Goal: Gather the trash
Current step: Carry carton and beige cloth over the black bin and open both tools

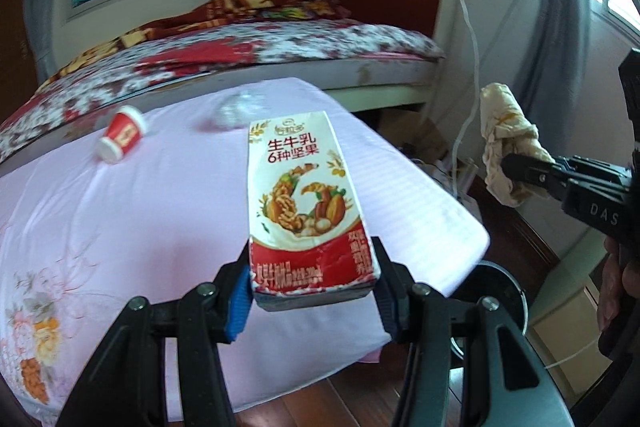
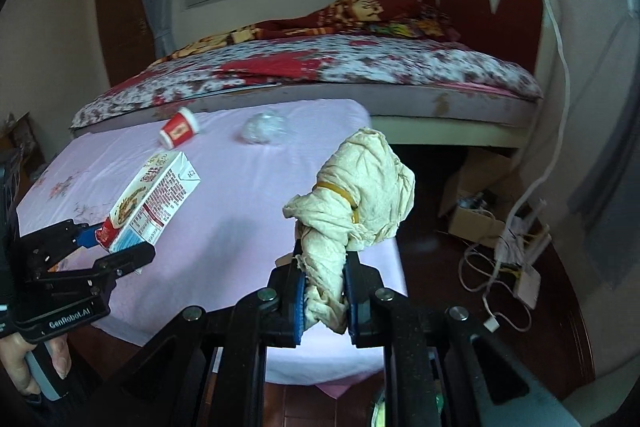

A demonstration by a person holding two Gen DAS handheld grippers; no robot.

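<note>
My left gripper [image 1: 314,287] is shut on a red-and-white milk carton [image 1: 306,203] and holds it above the pink-covered table [image 1: 120,227]. It also shows in the right wrist view [image 2: 154,201], held by the left gripper [image 2: 120,245]. My right gripper [image 2: 324,291] is shut on a crumpled cream cloth wad [image 2: 356,203] bound with a yellow rubber band, held past the table's right edge. The wad also shows in the left wrist view [image 1: 508,143]. A red paper cup [image 1: 122,139] lies on its side on the table, next to a clear crumpled plastic wrap [image 2: 264,129].
A bed [image 2: 320,67] with a floral cover stands behind the table. A round dark bin [image 1: 496,291] sits on the wooden floor below the table's right corner. A cardboard box [image 2: 476,211], cables and a power strip [image 2: 524,279] lie on the floor at right.
</note>
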